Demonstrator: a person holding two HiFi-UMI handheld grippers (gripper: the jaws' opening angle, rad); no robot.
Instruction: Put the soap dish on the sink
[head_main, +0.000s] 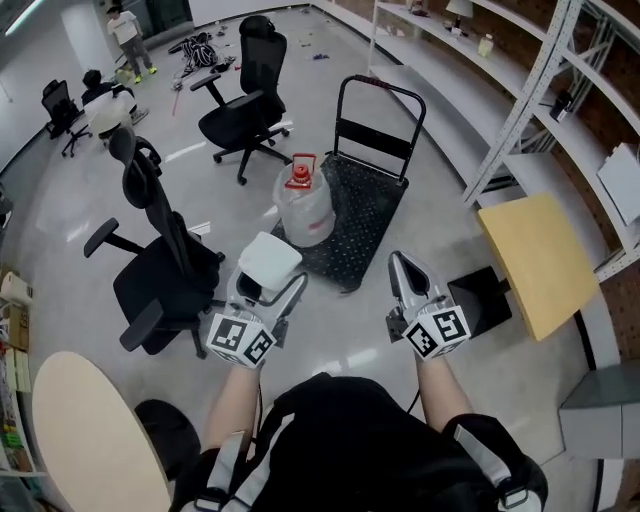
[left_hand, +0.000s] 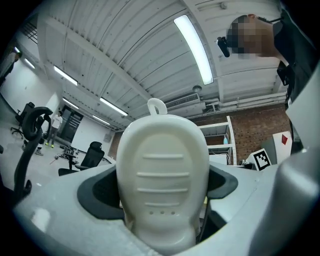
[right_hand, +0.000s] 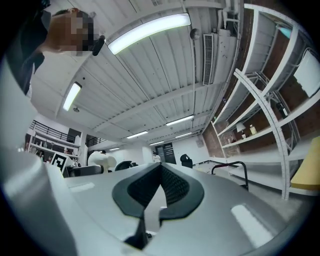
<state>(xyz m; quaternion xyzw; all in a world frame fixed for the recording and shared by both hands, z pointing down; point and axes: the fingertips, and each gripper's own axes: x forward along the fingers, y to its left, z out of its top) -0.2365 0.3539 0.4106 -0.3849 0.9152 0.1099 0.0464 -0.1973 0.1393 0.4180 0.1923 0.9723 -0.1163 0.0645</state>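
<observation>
While the left claw (head_main: 266, 292) is clenching the soap dish (head_main: 268, 260) above the floor (head_main: 340, 330), it is probably being carried | right claw (head_main: 404, 270) is holding nothing, jaws together | next move is calling for finding the sink, not in view.

White ribbed soap dish (left_hand: 162, 175) upright in left tool (head_main: 268, 287).
</observation>
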